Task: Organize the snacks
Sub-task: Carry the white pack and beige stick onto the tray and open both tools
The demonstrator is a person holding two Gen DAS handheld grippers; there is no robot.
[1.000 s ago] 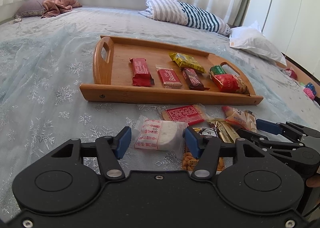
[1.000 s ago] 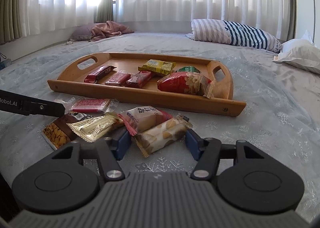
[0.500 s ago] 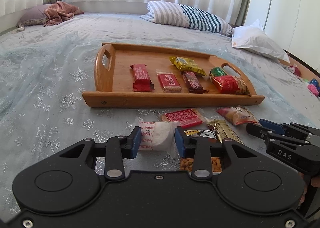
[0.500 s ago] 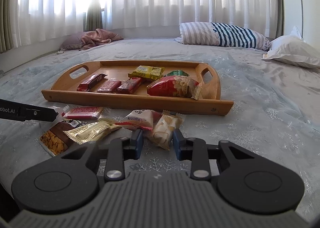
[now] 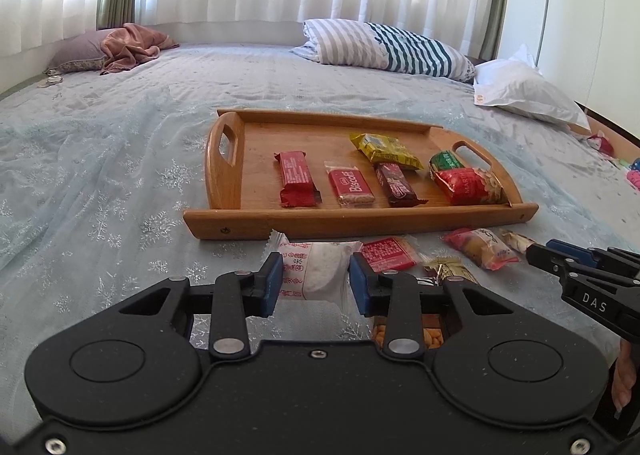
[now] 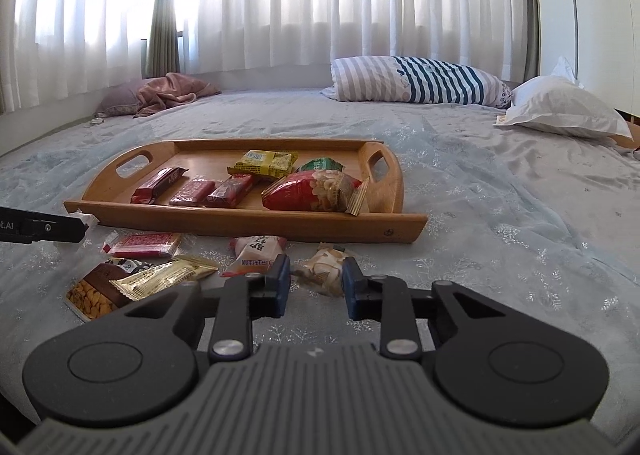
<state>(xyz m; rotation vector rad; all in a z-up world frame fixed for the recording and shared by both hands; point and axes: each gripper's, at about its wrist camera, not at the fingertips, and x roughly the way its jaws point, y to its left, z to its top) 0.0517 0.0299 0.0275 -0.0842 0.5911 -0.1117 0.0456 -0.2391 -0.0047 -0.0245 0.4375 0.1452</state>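
A wooden tray (image 5: 360, 219) on the bed holds several snacks, among them a Biscoff packet (image 5: 352, 187) and a red nut bag (image 6: 312, 191). Loose snacks lie on the sheet before it. My left gripper (image 5: 314, 283) is shut on a white packet (image 5: 320, 271), its blue pads pressing both sides. The jaws of my right gripper (image 6: 315, 281) are closing on a beige cookie packet (image 6: 324, 267), which is crumpled between the pads. The right gripper's tips (image 5: 548, 251) show at the right edge of the left wrist view.
Loose on the sheet are a flat red packet (image 5: 388, 255), a pink packet (image 5: 480, 247), a gold bar (image 6: 168, 275) and an almond packet (image 6: 96, 291). A striped pillow (image 5: 384, 49), a white pillow (image 5: 524, 93) and a pink blanket (image 5: 132, 45) lie at the back.
Both grippers' jaws went from wide apart to closed on their packets. The cookie packet turned end-on and drew in between the right pads. Both views tilted up slightly.
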